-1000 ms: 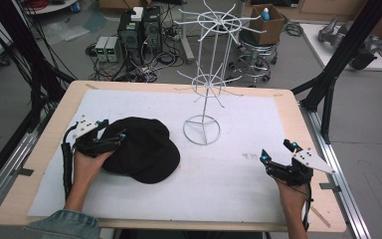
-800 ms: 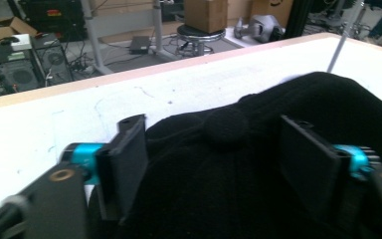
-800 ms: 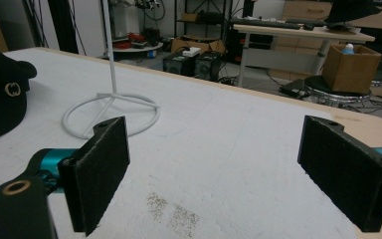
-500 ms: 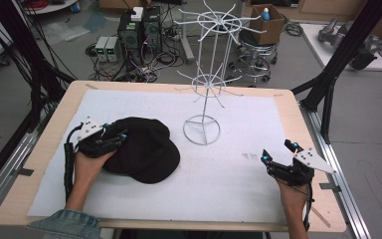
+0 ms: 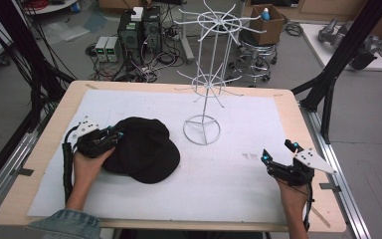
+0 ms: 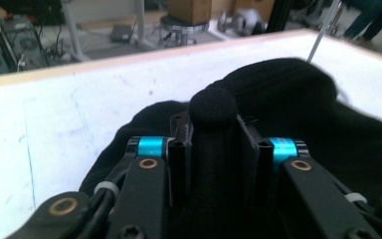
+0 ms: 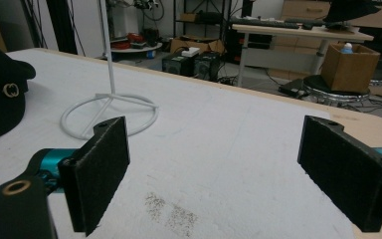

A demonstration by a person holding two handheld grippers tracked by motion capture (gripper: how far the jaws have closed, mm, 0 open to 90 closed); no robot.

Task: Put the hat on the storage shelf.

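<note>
Where the black cap (image 5: 142, 155) lies on the white sheet (image 5: 238, 189), toward the left side of the table (image 5: 45, 149), I have a fold of its cloth pinched in my left gripper (image 5: 113, 138). In the left gripper view the jaws have just been closing, and now they press from both sides on a rounded ridge of the black fabric (image 6: 213, 134), which stands up between the pads. The rest of the cap spreads out beyond the jaws, dark and soft, with its crown bulging behind the pinched fold. From the high view my left hand (image 5: 90, 162) sits at the cap's left edge, the gripper pointing rightward into it.

Just beside the cap, to its right and a little farther from me, stands the white wire rack (image 5: 206, 84), its ring base (image 5: 202, 130) resting on the sheet and its thin spokes fanning out at two levels up the pole. Cap and ring base are near each other but apart.

Well away on the right side of the table, my right gripper (image 5: 278, 152) rests with its jaws spread wide and nothing between them. In the right gripper view the two black pads (image 7: 102, 172) stand far apart over bare sheet, a small greyish smudge (image 7: 171, 211) lies between them, and the cap's brim with a gold emblem (image 7: 11, 90) shows at the left edge.
</note>
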